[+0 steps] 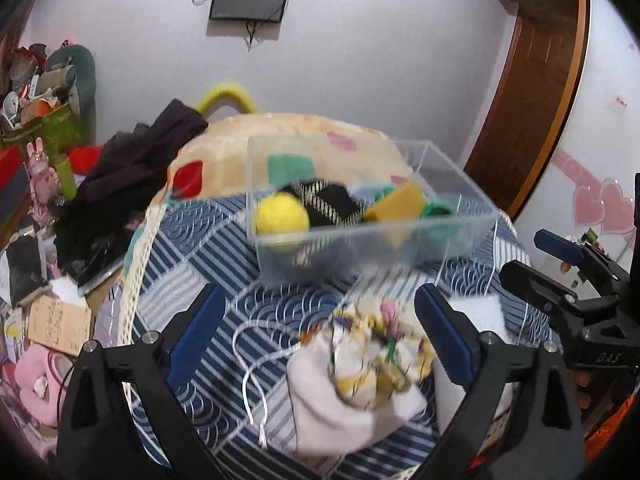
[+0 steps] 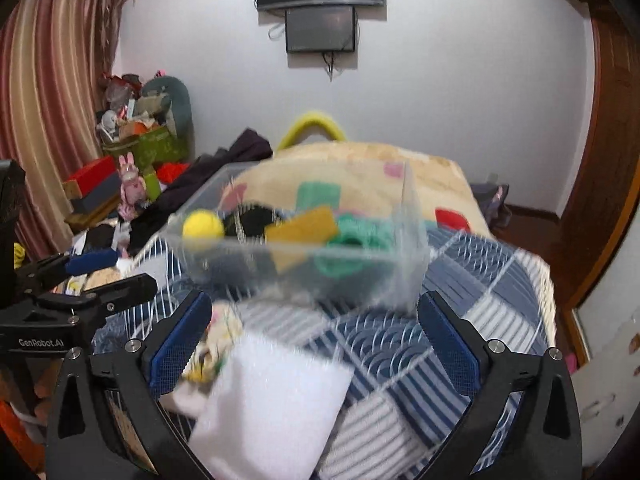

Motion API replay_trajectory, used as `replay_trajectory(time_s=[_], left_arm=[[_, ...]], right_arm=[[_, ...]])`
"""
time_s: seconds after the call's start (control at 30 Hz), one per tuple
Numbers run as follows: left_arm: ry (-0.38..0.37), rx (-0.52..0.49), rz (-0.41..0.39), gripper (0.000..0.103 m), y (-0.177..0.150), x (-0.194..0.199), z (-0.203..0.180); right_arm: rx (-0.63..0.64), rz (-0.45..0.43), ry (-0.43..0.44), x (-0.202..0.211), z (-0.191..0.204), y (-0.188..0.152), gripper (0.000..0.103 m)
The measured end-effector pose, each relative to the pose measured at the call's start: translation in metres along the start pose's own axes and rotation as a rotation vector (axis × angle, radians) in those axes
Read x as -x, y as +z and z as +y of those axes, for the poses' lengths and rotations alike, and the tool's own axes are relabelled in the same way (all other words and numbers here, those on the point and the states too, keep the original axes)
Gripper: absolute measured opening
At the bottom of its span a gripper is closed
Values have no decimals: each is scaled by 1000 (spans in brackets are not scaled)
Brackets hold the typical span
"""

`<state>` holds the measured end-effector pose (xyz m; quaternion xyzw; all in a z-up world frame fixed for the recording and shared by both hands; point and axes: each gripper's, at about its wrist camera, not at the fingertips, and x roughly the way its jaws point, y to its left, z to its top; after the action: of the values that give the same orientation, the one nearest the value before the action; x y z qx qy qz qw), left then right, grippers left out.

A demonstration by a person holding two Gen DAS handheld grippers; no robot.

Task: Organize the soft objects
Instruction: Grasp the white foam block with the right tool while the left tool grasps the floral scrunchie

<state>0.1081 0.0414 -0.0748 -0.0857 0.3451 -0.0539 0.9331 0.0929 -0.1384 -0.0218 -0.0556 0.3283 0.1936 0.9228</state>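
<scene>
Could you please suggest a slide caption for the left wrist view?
Open left claw above a drawstring pouch, facing a clear box of soft items on the bed.

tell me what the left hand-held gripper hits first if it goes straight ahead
Probably the drawstring pouch, lying on the bedspread between its open fingers; the clear box sits farther on. Depth is uncertain.
</scene>
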Motion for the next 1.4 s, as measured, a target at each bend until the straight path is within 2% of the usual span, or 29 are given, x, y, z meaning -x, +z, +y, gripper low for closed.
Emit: replay_trajectory(time_s=[0.23, 0.3, 0.4, 0.43, 0.5, 0.73, 0.9, 0.97, 1.13, 1.23, 1.3, 1.4], left_arm=[[5, -10, 59, 97, -24, -9, -5], [-10, -6, 72, 97, -26, -13, -7], [-48, -10, 95, 97, -26, -18, -14], [-69, -16, 104, 97, -26, -20, -18], [-84, -37, 114, 97, -27, -24, -26], [-96, -73, 149, 97, -20, -45, -47], [-75, -51, 184, 97, -23, -66, -41], [-93, -43, 166, 96, -26, -66, -38], [-88, -74, 134, 78, -33, -59, -35], [-71, -51, 124, 58, -33, -57, -27], [-52, -36, 122, 41, -31, -56, -22], [-82, -5, 121, 33, -28, -51, -13]], right_arm=[[-37, 142, 79, -20, 11, -32, 103], [-36, 170, 113, -25, 14, -39, 103], [-23, 197, 105, -29, 15, -47, 101], [-18, 199, 102, -29, 14, -48, 100], [-18, 196, 100, -28, 10, -50, 91], [-47, 146, 53, -13, -9, -54, 89], [-82, 118, 11, -6, -22, -51, 89], [-86, 113, 14, -4, -25, -53, 89], [-79, 111, 29, -2, -23, -54, 89], [-77, 108, 29, -2, -23, -52, 89], [-77, 108, 29, -4, -22, -49, 89], [-76, 101, 25, -4, -23, -47, 90]])
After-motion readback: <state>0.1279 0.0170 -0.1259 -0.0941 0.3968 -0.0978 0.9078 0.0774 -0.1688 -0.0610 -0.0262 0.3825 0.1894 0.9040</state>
